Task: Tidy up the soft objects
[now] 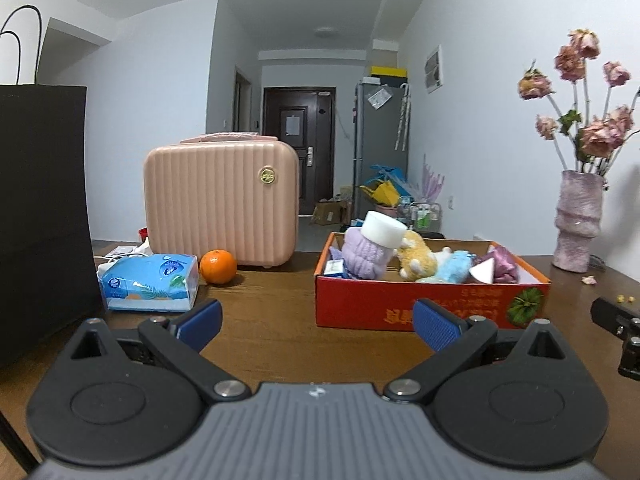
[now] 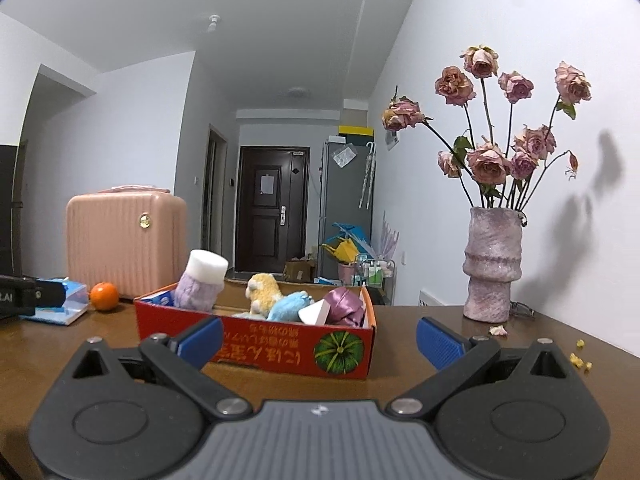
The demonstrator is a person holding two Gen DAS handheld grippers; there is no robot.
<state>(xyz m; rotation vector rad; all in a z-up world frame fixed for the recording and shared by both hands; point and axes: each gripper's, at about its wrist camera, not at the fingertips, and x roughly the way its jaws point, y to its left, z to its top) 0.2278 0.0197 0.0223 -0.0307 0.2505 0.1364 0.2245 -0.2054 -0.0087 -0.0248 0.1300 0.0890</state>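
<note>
Both cameras sit low over the brown table (image 1: 272, 320), each looking forward between its own spread blue-padded fingers toward the far dark door (image 2: 272, 208). The left wrist view stands to the left, with the red box (image 1: 404, 308) ahead and to its right and the tissue pack (image 1: 150, 282) near on its left; the right wrist view faces the box (image 2: 280, 346) more squarely and seems slightly closer, though the fisheye bend makes that hard to judge. Both share the box, the pink case (image 2: 124, 240), the orange (image 1: 218, 266) and the vase (image 2: 492, 264), and each catches an edge of the other gripper.
</note>
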